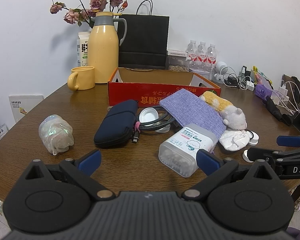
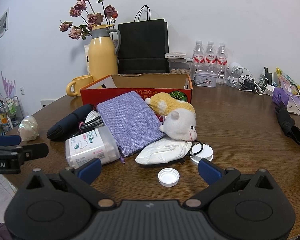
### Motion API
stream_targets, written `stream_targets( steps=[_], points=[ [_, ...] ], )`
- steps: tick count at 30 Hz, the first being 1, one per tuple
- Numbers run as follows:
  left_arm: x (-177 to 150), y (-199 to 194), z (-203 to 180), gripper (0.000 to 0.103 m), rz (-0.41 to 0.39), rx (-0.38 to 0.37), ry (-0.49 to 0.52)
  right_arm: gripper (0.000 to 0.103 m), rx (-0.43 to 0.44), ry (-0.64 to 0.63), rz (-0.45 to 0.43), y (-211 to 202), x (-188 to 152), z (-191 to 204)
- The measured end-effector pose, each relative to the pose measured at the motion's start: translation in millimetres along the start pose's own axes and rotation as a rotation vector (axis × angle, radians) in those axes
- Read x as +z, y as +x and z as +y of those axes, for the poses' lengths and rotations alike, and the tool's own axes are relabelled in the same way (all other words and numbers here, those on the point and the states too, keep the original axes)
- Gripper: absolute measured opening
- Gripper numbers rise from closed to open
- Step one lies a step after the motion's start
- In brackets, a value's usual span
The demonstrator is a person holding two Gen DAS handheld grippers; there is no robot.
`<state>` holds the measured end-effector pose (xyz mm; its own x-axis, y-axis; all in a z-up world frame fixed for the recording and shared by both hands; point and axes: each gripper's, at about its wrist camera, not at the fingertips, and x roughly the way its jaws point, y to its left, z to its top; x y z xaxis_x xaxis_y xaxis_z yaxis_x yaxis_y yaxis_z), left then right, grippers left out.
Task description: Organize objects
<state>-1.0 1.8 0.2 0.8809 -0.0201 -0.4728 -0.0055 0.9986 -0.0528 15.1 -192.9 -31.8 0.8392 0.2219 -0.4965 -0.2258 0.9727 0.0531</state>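
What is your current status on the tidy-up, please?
Left gripper open, empty, by swab box. Right gripper open, empty, over white cap. Red box looks empty; clutter piled in front. Nothing blocking.

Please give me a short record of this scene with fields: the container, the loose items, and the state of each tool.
container: red cardboard box, open on top, nothing visible inside
items in front of box: purple pouch, plush toy, cotton swab box, dark blue case, white cap
apart at left: wrapped bundle
left tool: open, empty
right tool: open, empty, white cap just ahead
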Motion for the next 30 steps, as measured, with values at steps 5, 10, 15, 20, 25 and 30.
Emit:
stream_targets(
  steps=[5,10,15,20,25,30],
  points=[
    [0.0,0.0,0.0,0.103,0.000,0.000,0.000,0.103,0.001,0.000,0.001,-0.2,0.2,-0.1],
    [0.1,-0.1,0.0,0.103,0.000,-0.001,0.000,0.103,0.000,0.000,0.001,-0.6,0.5,-0.1],
    [-0.3,-0.1,0.1,0.103,0.000,-0.001,-0.001,0.103,0.000,0.000,0.001,-0.6,0.5,-0.2],
    [-0.4,-0.2,0.2,0.103,0.001,-0.001,-0.001,0.103,0.000,0.000,0.001,-0.7,0.5,-0.2],
    [-0.5,0.2,0.5,0.103,0.002,-0.003,-0.002,0.103,0.001,0.001,0.003,-0.5,0.1,-0.4],
    [-2.0,2.5,3.5,0.103,0.006,0.001,-0.013,0.103,-0.001,0.001,0.008,2.0,0.1,-0.7]
  ],
)
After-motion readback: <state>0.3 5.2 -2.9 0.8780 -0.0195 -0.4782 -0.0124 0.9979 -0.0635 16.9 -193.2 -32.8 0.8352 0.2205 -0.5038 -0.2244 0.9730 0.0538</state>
